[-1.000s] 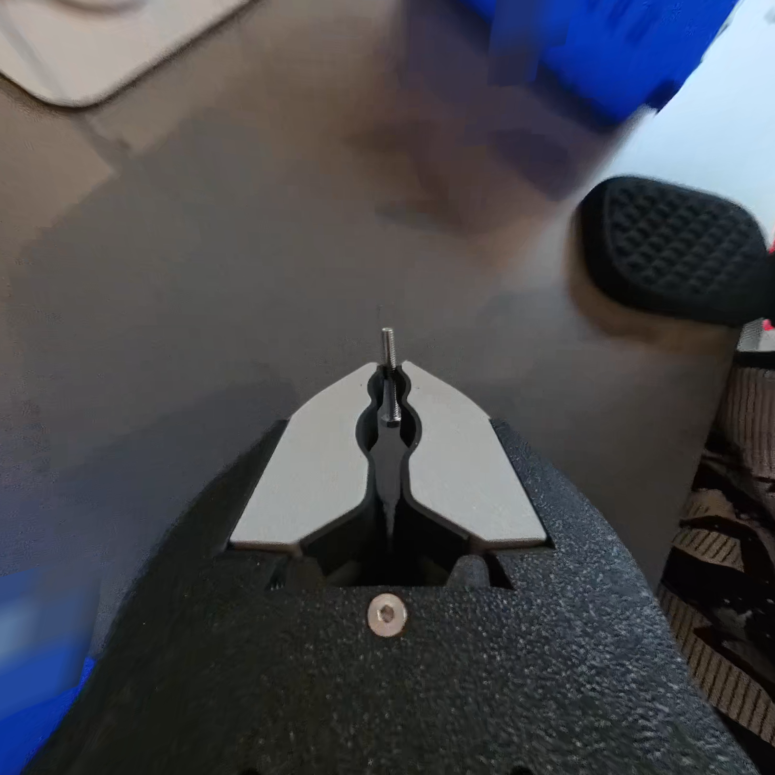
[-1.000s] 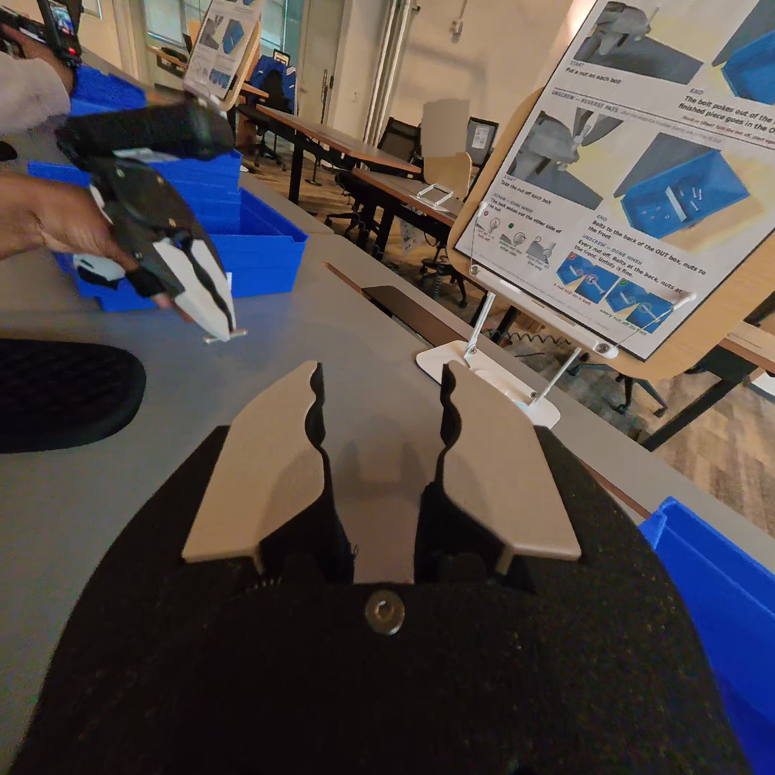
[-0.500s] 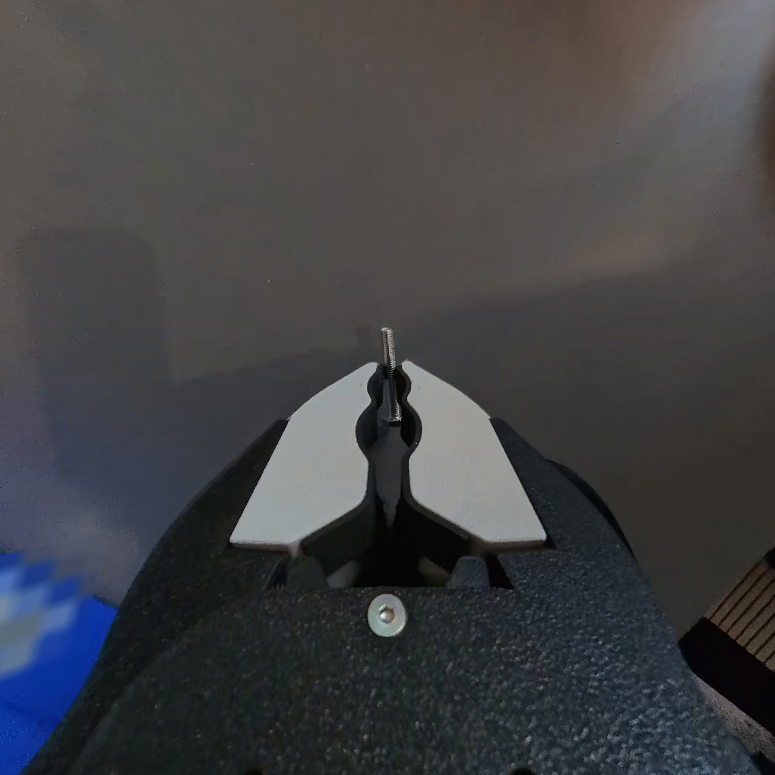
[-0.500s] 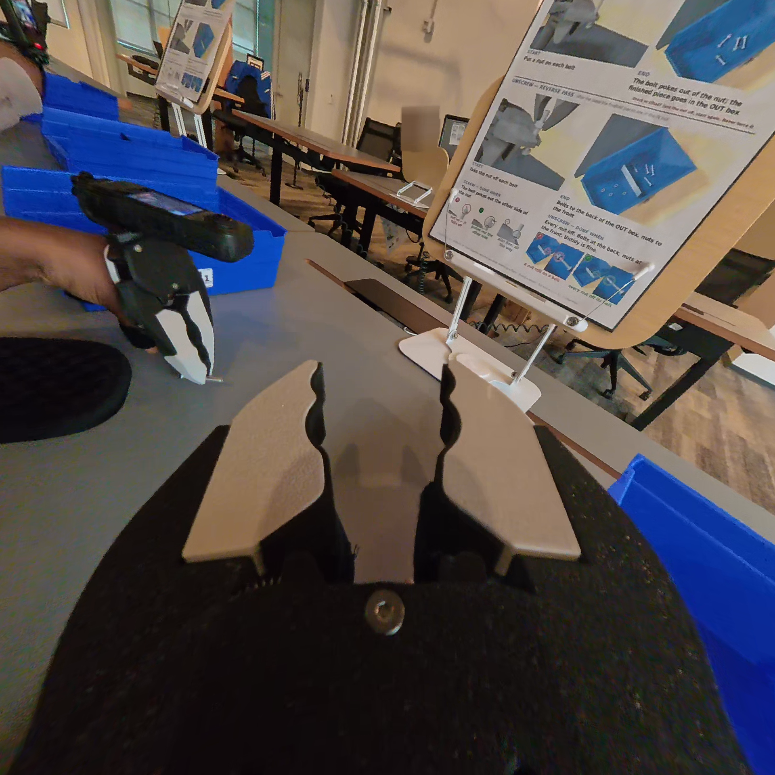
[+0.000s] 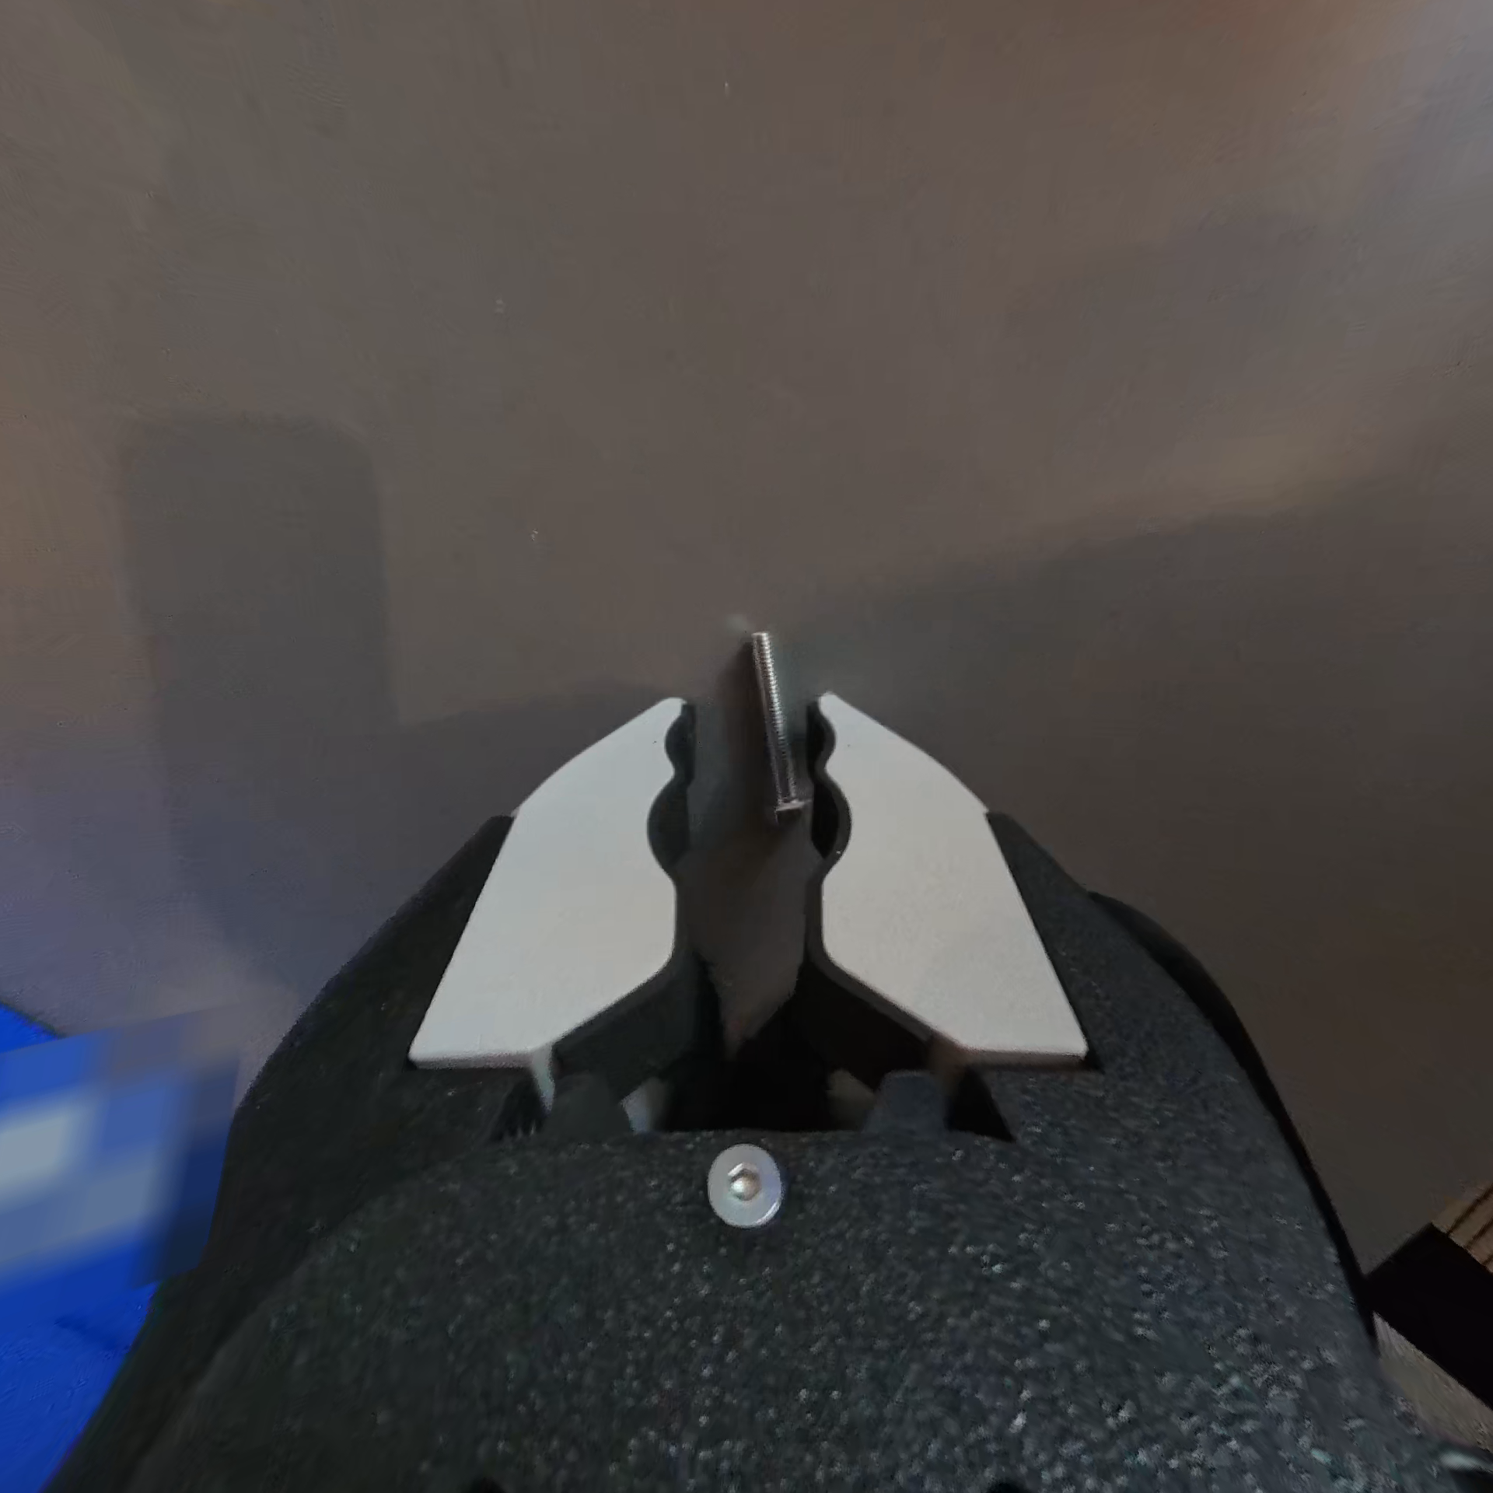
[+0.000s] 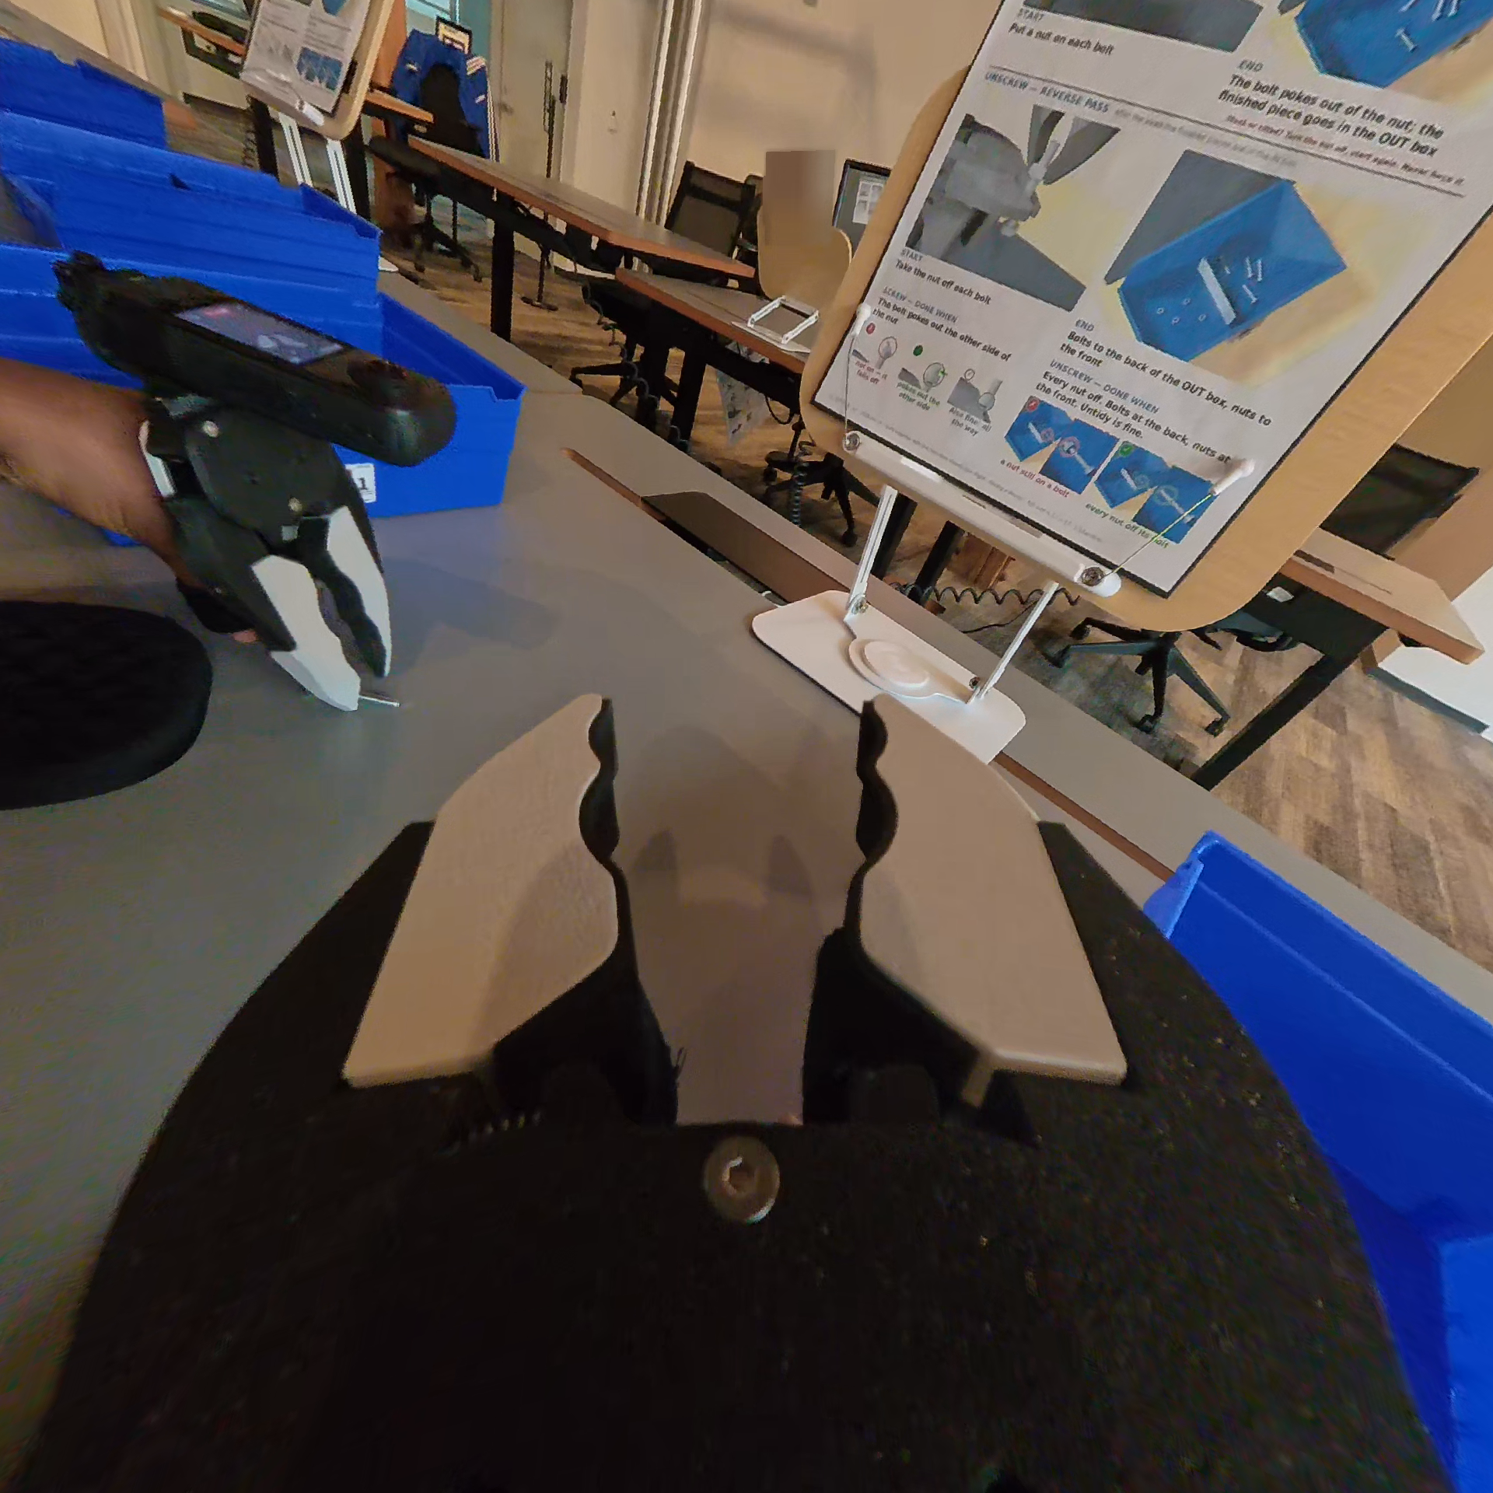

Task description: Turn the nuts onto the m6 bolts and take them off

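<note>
A small silver bolt (image 5: 774, 723) lies on the grey table (image 5: 727, 323) between the fingers of my left gripper (image 5: 751, 703). The jaws stand apart and neither pad presses on the bolt, so the left gripper is open. In the right wrist view the left gripper (image 6: 359, 679) points down at the table with its tips by the bolt (image 6: 380, 700), held by a hand (image 6: 73, 452). My right gripper (image 6: 735, 711) is open and empty above the table. No nut is in view.
Blue bins (image 6: 452, 420) stand at the far left and another blue bin (image 6: 1333, 1010) at the right edge. An instruction board (image 6: 1171, 267) on a white stand (image 6: 889, 670) stands behind. A black pad (image 6: 89, 703) lies at the left. Across from one pair of fingers to the other is roughly 30 centimeters.
My left gripper came down to the table and opened, letting go of the bolt it was shut on. The right gripper stayed open and shifted only slightly.
</note>
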